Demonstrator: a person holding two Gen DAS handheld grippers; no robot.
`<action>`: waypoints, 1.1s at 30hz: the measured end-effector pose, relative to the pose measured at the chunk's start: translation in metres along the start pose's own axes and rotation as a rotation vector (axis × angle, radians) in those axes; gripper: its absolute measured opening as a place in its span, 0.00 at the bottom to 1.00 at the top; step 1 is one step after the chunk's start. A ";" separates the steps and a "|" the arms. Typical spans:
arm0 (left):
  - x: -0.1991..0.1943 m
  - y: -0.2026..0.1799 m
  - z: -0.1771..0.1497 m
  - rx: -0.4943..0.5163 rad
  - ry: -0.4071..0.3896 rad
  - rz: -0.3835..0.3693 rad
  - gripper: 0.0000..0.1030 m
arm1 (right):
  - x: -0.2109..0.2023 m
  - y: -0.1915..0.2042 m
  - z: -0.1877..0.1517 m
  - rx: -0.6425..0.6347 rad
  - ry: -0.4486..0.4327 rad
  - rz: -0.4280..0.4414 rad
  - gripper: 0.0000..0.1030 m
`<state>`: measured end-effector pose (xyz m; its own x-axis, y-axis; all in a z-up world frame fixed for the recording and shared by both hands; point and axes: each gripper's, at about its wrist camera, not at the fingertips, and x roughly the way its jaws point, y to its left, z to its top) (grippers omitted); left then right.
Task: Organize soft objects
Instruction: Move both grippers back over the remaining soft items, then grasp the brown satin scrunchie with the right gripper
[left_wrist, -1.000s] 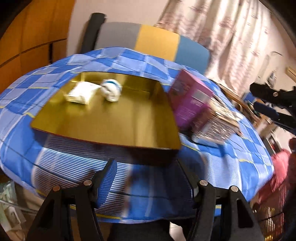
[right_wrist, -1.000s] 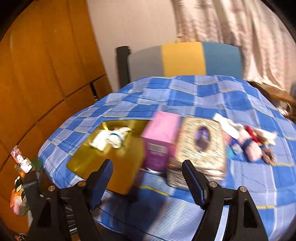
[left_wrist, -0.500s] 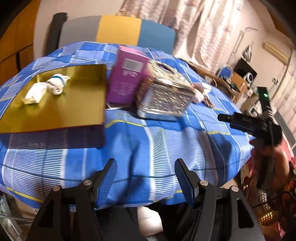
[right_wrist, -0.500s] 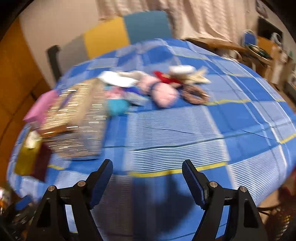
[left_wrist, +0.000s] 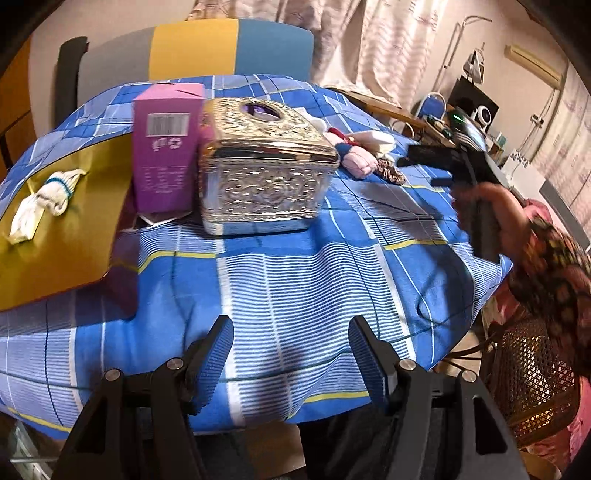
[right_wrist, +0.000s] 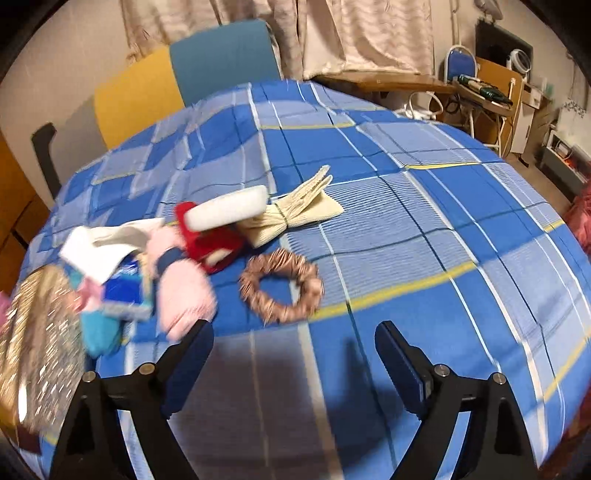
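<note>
A pile of soft things lies on the blue checked tablecloth (right_wrist: 424, 236): a brown scrunchie (right_wrist: 280, 291), a pink sock roll (right_wrist: 184, 291), a red piece (right_wrist: 210, 243), a white pad (right_wrist: 229, 212), a cream tied cloth (right_wrist: 295, 214) and a teal piece (right_wrist: 99, 332). My right gripper (right_wrist: 293, 350) is open, just short of the scrunchie. A white sock bundle (left_wrist: 40, 203) lies in the gold tray (left_wrist: 66, 243). My left gripper (left_wrist: 291, 350) is open and empty over the table's near edge. The right gripper also shows in the left wrist view (left_wrist: 439, 162).
An ornate silver tissue box (left_wrist: 266, 166) and a purple carton (left_wrist: 164, 147) stand between the tray and the pile. A chair (left_wrist: 192, 51) stands behind the table. A wicker seat (left_wrist: 532, 384) is at the right. Shelves and clutter (right_wrist: 495, 88) fill the far right.
Both views have swung to the right, from the tray toward the pile. My right gripper has come closer to the scrunchie. Both grippers stayed open.
</note>
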<state>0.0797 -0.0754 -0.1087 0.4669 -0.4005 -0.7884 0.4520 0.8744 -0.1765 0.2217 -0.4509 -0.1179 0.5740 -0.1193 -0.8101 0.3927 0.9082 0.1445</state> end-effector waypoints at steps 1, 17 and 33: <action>0.001 -0.001 0.001 0.004 0.002 -0.002 0.64 | 0.011 0.001 0.008 0.006 0.011 0.000 0.87; 0.023 -0.044 0.043 0.058 0.000 -0.028 0.64 | 0.042 0.003 0.007 -0.127 0.042 0.075 0.28; 0.107 -0.116 0.153 -0.030 0.024 -0.021 0.64 | 0.000 -0.056 -0.041 -0.059 0.116 0.223 0.21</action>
<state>0.1937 -0.2612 -0.0827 0.4393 -0.4124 -0.7981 0.4382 0.8739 -0.2104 0.1702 -0.4853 -0.1496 0.5541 0.1302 -0.8222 0.2214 0.9290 0.2964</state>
